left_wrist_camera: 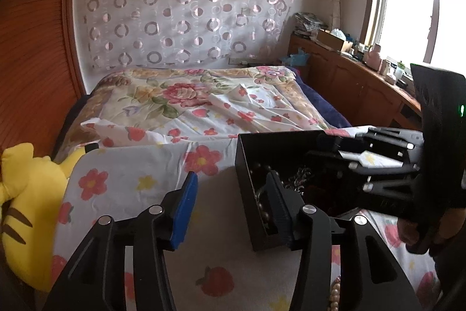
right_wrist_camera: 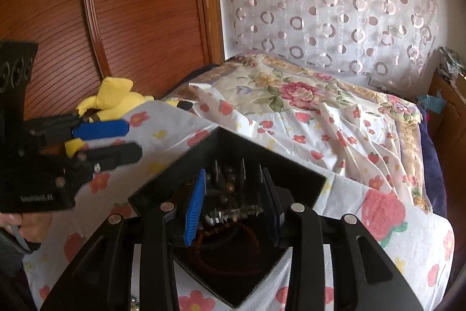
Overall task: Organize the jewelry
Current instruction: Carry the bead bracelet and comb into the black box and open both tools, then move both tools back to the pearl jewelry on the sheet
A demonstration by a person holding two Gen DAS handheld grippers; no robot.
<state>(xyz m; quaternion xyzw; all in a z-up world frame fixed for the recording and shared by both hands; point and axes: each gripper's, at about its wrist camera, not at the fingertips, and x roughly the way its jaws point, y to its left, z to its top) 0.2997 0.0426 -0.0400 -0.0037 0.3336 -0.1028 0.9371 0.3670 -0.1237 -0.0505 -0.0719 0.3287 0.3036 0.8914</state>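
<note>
Your left tongs [left_wrist_camera: 230, 203] stand spread with nothing between the pads; the blue pad [left_wrist_camera: 185, 213] hangs over the sheet [left_wrist_camera: 139, 165], the dark one over the near left wall of the box [left_wrist_camera: 247, 194]. The right wrist view confirms it: there the left tongs [right_wrist_camera: 116, 140] show from the side, apart from the box [right_wrist_camera: 291, 165] and clear of its contents.

Your right tongs [right_wrist_camera: 233, 209] sit inside the box, pads partly apart, straddling a silvery chain [right_wrist_camera: 233, 213]. Whether the pads press on it you cannot tell; the gap looks wider than the chain. Only this view shows the box interior well: brown beads [right_wrist_camera: 230, 188], the chain, a dark reddish bracelet [right_wrist_camera: 233, 241] beneath, and thin upright dividers behind.

The left wrist view shows the right tongs [left_wrist_camera: 335, 162] reaching into the box from the right, fingertips lost in the dark interior. It gives only a strip of beads [left_wrist_camera: 263, 209] along the left wall and a glint of chain [left_wrist_camera: 300, 175]. It alone shows a pale bead strand [left_wrist_camera: 335, 293] on the sheet, cut off by the bottom edge.

The box rests on the bed, on the flowered sheet. A yellow plush [left_wrist_camera: 32, 188] lies at its left. The hand [left_wrist_camera: 431, 229] on the right tool is mostly cut off.
</note>
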